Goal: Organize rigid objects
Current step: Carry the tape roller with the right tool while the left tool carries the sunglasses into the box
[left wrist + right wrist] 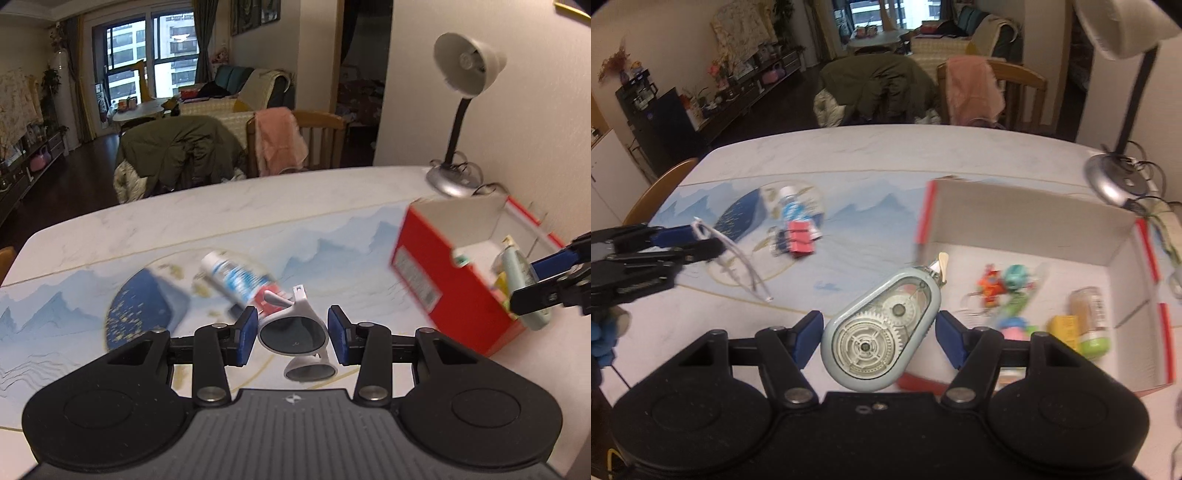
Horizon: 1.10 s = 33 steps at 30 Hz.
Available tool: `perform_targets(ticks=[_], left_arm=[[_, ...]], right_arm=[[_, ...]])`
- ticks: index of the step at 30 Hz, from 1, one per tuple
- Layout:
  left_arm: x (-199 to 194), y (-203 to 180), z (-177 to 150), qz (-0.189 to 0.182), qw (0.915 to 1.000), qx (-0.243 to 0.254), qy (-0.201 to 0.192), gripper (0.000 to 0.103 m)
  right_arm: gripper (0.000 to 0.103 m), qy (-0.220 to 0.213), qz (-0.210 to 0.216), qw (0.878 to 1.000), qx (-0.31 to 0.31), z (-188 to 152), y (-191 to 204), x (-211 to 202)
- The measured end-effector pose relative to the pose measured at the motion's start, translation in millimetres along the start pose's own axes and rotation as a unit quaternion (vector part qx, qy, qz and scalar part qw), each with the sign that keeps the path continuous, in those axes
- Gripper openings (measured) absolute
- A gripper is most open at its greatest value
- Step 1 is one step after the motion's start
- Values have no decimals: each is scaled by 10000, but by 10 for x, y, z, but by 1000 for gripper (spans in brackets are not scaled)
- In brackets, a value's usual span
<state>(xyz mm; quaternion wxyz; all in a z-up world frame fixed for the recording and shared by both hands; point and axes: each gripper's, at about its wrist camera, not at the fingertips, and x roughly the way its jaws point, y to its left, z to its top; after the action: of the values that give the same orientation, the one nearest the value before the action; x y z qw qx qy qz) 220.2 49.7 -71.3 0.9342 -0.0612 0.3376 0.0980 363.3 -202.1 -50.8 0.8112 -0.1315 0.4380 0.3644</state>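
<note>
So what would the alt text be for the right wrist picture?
A correction tape dispenser sits between the right gripper's open blue fingers, beside a red box of small items. At far left, the left gripper holds glasses.

Both wrist cameras look forward along their own fingers, close above the table (258, 206); left view has the red box (436, 269) right of its fingers, right view just beyond its right finger; both share box and lamp (1115, 181).

red box (1015, 210) open-topped, lamp (1115, 181) crowding its far corner
</note>
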Motion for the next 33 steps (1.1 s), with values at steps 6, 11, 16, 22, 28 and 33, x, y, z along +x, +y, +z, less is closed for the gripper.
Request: perform_targets(ticks=[6,11,16,22,28,33], left_arm=[[-24,-562,289,-325,9992,177,-144,40],[17,-1025,575,-542,9974,364,-298,40],[87,-1438,831,-770,9947,549,-413,40],[404,-1846,1020,-951,9930,635,-291,40],[866,-2117,1041,-1088,9928,501,19,40],[1160,-2235,969,-1183,9919,355,301,40]], right_arm=[[66,-81,-346,9993,103,-31,-575,-85],[66,-106,-571,9982,177,-30,-953,-71],[66,-45,-593,9981,160,-25,-1150,-1],[66,193,-544,9983,0,-52,-1241,131],[66,408,-554,9975,-176,-88,-1281,276],[66,501,-527,9971,-245,-86,-1304,378]])
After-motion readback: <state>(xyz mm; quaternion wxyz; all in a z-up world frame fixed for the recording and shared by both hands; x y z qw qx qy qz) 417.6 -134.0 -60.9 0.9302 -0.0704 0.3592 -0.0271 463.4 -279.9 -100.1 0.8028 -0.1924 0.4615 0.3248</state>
